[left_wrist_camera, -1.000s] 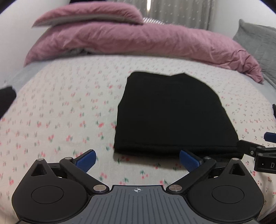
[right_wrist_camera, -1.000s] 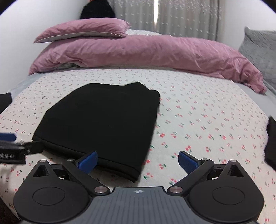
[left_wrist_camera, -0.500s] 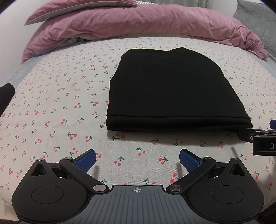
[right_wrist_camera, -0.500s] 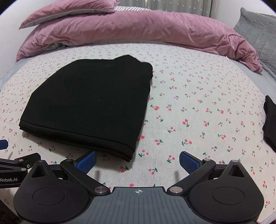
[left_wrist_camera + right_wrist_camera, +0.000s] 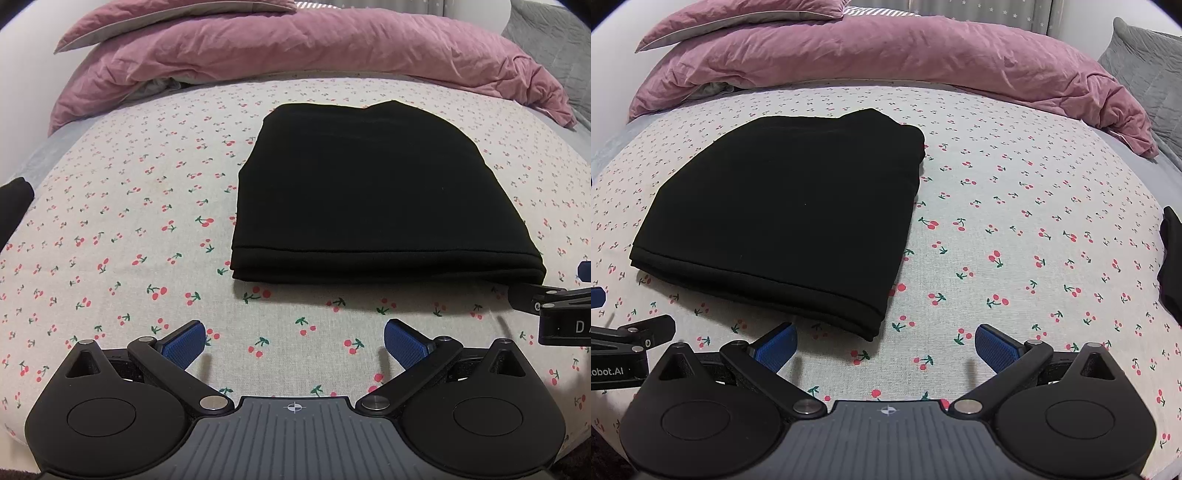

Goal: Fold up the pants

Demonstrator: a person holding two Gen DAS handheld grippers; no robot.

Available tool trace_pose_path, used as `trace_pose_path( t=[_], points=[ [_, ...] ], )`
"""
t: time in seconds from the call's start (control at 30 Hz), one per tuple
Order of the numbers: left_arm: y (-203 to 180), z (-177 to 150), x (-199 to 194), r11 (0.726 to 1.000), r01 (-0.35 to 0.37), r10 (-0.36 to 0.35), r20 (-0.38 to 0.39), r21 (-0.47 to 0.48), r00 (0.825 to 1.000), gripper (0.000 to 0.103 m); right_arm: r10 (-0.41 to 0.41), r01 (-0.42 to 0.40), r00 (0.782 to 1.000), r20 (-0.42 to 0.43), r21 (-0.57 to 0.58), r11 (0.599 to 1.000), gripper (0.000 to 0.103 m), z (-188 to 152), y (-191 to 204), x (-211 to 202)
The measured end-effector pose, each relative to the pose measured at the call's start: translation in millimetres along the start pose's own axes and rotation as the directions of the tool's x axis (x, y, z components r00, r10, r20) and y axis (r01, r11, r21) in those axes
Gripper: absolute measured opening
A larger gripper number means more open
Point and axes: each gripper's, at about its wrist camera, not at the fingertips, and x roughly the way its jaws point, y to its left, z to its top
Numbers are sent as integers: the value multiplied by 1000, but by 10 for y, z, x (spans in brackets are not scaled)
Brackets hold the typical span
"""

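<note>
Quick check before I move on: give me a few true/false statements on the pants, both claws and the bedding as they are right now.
1. The black pants lie folded into a flat rectangle on the cherry-print sheet. True.
2. The left claw is shut on the pants. False: it is open, short of the near edge, holding nothing.
3. The right claw is open and empty. True.
4. The pink duvet covers the pants. False: it is bunched beyond them, at the far end of the bed.

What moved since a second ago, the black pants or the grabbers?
Only the grabbers moved. Both the left gripper and right gripper backed off from the folded black pants and tilted downward, jaws open throughout, gripping nothing. The pants stayed folded on the cherry-print sheet.
</note>
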Motion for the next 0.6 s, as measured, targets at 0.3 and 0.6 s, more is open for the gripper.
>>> trace_pose_path(
  t=[0.3, 0.6],
  points=[
    [-10, -3, 1, 1000, 1, -1, -1, 1, 1000, 103, 4, -4, 1000, 2, 1, 1000, 102, 1, -6, -2],
    [-2, -12, -1, 1000, 5, -5, -1, -2, 1000, 103, 5, -5, 1000, 3, 1, 1000, 102, 4, -10, -6]
  ],
)
